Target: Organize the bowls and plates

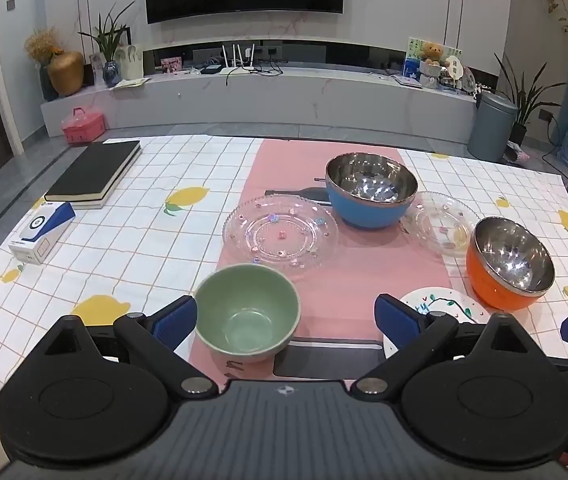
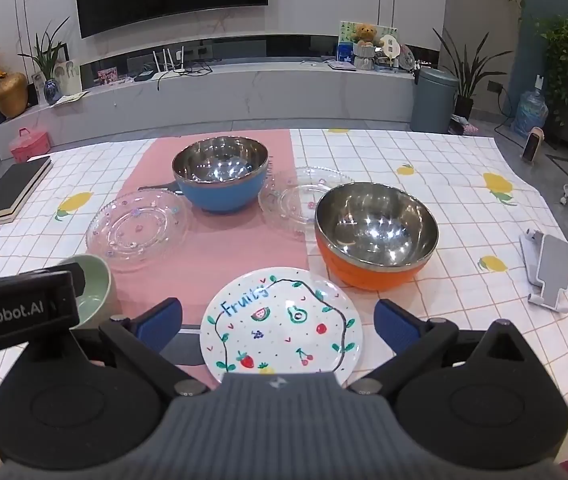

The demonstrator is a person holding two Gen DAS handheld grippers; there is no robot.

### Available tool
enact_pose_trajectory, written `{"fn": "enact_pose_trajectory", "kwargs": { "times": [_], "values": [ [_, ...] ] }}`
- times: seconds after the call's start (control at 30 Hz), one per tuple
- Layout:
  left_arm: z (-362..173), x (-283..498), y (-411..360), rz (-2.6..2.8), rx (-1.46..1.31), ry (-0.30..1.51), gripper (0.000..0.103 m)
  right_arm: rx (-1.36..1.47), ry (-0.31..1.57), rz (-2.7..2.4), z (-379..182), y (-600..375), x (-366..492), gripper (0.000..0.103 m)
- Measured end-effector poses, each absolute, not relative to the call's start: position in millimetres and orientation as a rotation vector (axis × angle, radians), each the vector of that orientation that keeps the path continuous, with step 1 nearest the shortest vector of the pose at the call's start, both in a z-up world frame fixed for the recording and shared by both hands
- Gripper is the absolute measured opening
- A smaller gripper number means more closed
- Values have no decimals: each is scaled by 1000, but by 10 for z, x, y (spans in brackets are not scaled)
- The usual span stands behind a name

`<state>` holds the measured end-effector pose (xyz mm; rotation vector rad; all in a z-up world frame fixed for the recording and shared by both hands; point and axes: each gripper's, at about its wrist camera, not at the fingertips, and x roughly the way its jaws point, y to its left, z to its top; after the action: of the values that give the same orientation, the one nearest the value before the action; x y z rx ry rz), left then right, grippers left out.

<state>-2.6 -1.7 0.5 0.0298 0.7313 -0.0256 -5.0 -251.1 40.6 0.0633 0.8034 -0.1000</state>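
Both grippers are hanging over the near edge of the worktop [image 1: 123, 240], tilted downward, fingers spread wide, gripping nothing. Left gripper [image 1: 286, 318] is sitting with the green bowl [image 1: 247, 312] between its fingers, closer to the left pad; can't tell if that pad is touching the rim. Right gripper [image 2: 277, 322] is straddling the fruit-print plate [image 2: 281, 324], pads clear of its edge on both sides. Pink runner [image 2: 219, 252] is running down the middle of the lemon-print cloth [image 2: 424, 160]. Blue bowl [image 2: 219, 178], steel-lined and upright, is sitting far back on the runner; a clear glass plate [image 2: 137, 226] is lying to its left, front rim near the green bowl. A second clear plate [image 2: 304, 200] is lying right of the blue bowl, partly hidden behind the orange bowl [image 2: 376, 236], which is standing just beyond the fruit plate's far right edge. Black book [image 1: 93, 174] and a blue-white box [image 1: 41, 234] are lying far left; a white phone stand [image 2: 550, 272] is sitting far right.
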Motion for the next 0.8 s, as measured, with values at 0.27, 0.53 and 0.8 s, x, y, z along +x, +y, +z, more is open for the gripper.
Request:
{"fn": "enact_pose_trajectory", "kwargs": {
  "times": [0.27, 0.53, 0.8],
  "values": [
    [-19, 26, 12, -36, 4, 760, 103, 74, 819, -98, 398, -2504, -38, 100],
    [-31, 44, 20, -43, -13, 763, 103, 79, 815, -96, 393, -2526, -35, 100],
    [-11, 32, 38, -44, -15, 762, 103, 82, 814, -93, 394, -2535, -45, 100]
  ]
}}
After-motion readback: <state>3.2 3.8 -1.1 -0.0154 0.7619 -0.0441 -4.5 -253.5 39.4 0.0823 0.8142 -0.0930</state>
